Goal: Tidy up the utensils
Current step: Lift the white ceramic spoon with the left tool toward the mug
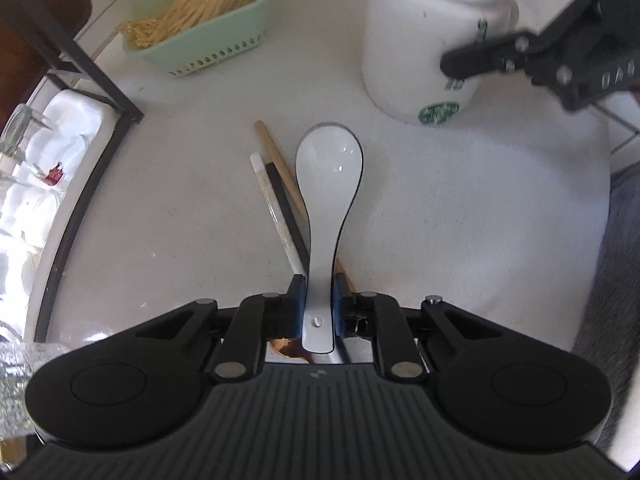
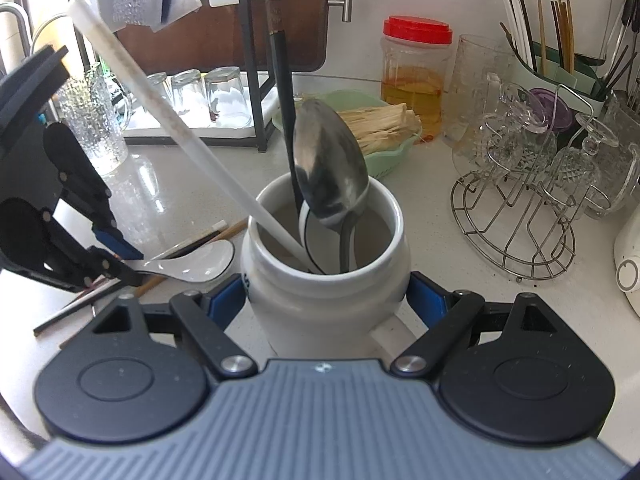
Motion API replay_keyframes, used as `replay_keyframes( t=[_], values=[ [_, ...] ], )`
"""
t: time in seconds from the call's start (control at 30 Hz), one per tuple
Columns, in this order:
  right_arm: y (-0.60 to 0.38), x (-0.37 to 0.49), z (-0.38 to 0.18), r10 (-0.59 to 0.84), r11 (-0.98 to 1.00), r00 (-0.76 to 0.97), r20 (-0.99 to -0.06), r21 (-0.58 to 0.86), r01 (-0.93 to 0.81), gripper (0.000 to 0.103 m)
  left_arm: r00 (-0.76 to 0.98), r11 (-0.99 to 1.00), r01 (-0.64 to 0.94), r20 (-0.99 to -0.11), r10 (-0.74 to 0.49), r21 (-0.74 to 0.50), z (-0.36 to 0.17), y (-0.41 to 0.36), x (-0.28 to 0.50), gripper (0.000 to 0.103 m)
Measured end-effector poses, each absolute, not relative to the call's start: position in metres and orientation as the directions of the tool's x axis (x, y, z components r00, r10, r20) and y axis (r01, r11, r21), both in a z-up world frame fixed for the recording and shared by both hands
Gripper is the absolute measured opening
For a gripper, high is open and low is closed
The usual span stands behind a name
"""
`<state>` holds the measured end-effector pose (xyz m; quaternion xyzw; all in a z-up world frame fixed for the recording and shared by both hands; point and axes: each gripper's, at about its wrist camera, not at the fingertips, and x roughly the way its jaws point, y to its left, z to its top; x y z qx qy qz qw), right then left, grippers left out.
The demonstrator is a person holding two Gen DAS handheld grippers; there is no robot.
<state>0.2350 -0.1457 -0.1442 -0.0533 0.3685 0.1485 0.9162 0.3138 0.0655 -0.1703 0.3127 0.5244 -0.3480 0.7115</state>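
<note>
Two hand-held grippers are mine, one in each hand. My left hand-held gripper (image 1: 319, 300) points down at the white speckled desk (image 1: 460, 220), its blue pads clenched on the handle of a white ceramic spoon (image 1: 329, 168) with a dark rim. The spoon's bowl faces up and lies across three loose chopsticks (image 1: 280, 184), one tan, one white, one black, near the middle of the desk.

My right hand-held gripper (image 2: 326, 296) grasps a white mug (image 2: 326, 280), a blue pad pressed on either side of its body, the handle turned toward me. The mug bears a round green logo (image 1: 438, 114) near its base and small green writing higher up, too blurred to read. Inside it stand a metal spoon (image 2: 330, 168), a white chopstick (image 2: 160, 112), a black chopstick (image 2: 282, 80) and another white spoon with a dark rim.

Toward the desk's far edge sits a pale green basket (image 1: 208, 52) of straw-coloured strands, a red-lidded jar (image 2: 416, 76) of amber liquid, and a wire rack (image 2: 516, 224) holding glass cups.
</note>
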Motion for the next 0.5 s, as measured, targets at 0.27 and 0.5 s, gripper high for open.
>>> replay_keyframes(
  t=[0.27,0.5],
  values=[
    [-0.145,0.235,-0.144,0.234,0.948,0.687,-0.688,0.006,-0.317,0.089,0.176,0.634,0.774,-0.964,-0.199,0.011,-0.138,0.058,0.311,0.014],
    [-0.146,0.235,-0.144,0.246,0.944,0.69,-0.681,0.008,-0.329,0.089,0.146,0.694,0.719,-0.967,-0.21,-0.042,-0.123,0.05,0.298,0.014]
  ],
)
